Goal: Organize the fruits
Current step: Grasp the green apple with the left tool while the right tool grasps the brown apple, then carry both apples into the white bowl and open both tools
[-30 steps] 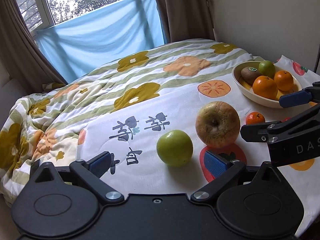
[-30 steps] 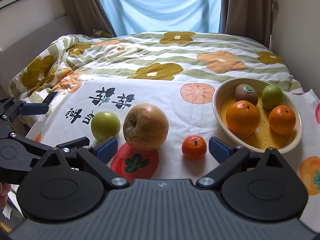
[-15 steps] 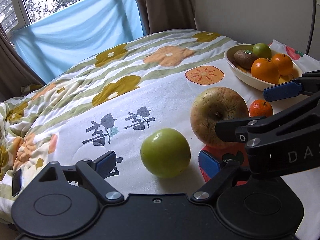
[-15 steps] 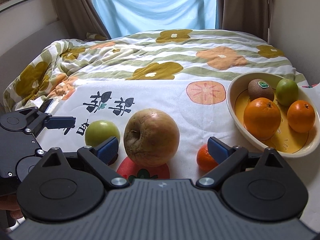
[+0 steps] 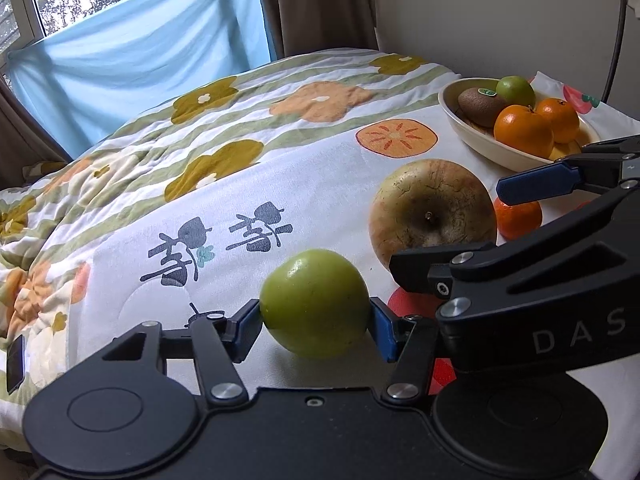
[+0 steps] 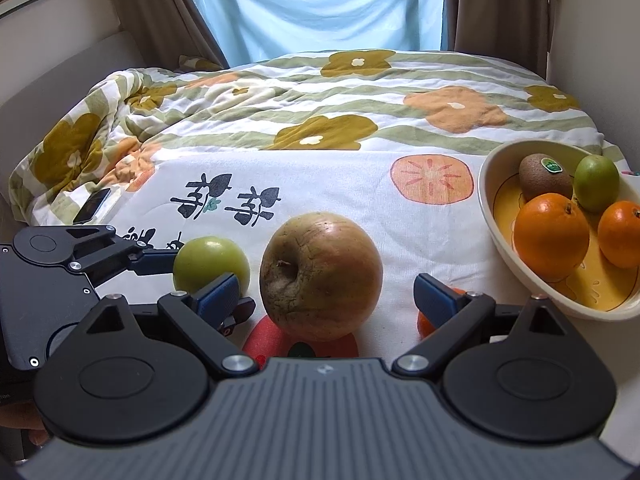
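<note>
A green apple (image 5: 316, 304) lies on the white printed cloth, and my left gripper (image 5: 315, 328) is closing on it, its blue pads touching both sides. To its right sits a large brownish apple (image 6: 320, 272). My right gripper (image 6: 326, 298) stands open around that apple, with a gap at each pad. A small tangerine (image 5: 518, 216) lies beyond the big apple, mostly hidden behind a finger in the right wrist view. The cream bowl (image 6: 492, 208) at the right holds a kiwi, a green fruit and two oranges.
The fruits rest on a flowered quilt (image 6: 360, 92) over a bed. A dark phone (image 6: 92, 206) lies on the bedding at the left. A wall runs close behind the bowl, and curtains with a blue sheet hang at the far end.
My left gripper's jaws have narrowed from wide open onto the green apple. Both grippers have come forward and lower, so the big apple now sits between the right gripper's fingers.
</note>
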{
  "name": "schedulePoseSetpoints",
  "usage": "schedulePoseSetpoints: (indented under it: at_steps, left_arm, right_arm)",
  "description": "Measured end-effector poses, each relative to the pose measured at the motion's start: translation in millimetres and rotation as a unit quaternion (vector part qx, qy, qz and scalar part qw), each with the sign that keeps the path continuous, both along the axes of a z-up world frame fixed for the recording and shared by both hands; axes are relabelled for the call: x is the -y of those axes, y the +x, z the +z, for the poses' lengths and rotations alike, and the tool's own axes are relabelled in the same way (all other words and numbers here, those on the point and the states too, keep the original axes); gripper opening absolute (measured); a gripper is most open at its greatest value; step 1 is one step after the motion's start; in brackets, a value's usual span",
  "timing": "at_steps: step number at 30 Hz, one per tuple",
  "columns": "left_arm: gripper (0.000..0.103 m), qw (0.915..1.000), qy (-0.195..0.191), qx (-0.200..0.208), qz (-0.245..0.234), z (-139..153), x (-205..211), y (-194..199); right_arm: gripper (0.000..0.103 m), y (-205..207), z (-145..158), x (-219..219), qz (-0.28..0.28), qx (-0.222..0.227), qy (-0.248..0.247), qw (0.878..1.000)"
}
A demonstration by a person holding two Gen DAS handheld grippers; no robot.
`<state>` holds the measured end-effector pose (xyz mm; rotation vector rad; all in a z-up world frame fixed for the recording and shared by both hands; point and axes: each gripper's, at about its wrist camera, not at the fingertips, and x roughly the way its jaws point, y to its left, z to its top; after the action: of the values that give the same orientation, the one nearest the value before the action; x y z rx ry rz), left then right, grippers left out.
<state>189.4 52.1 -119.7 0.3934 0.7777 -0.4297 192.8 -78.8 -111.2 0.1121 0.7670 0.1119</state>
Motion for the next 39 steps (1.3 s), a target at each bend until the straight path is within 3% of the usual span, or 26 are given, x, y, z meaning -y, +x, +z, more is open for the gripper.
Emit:
schedulePoseSetpoints:
  at_steps: [21, 23, 26, 39]
  left_arm:
    - [0.061, 0.9988, 0.008, 0.001, 0.048, 2, -18, -14]
    - [0.061, 0.9986, 0.007, 0.0, 0.053, 3, -20, -16]
    - [0.061, 0.9983, 0.006, 0.002, 0.058, 4, -20, -18]
    - [0.061, 0.9961, -0.006, 0.016, 0.087, 27, -16, -37]
  right_arm:
    - [0.098, 16, -11, -13, 0.022, -0.011, -0.024, 0.999]
    - [0.091, 17, -12, -13, 0.025, -0.013, -0.028, 0.999]
    - [0.088, 16, -13, -15, 0.035, -0.007, -0.043, 0.998]
    - [0.088, -3, 7, -6, 0.045, 0.002, -0.015, 0.999]
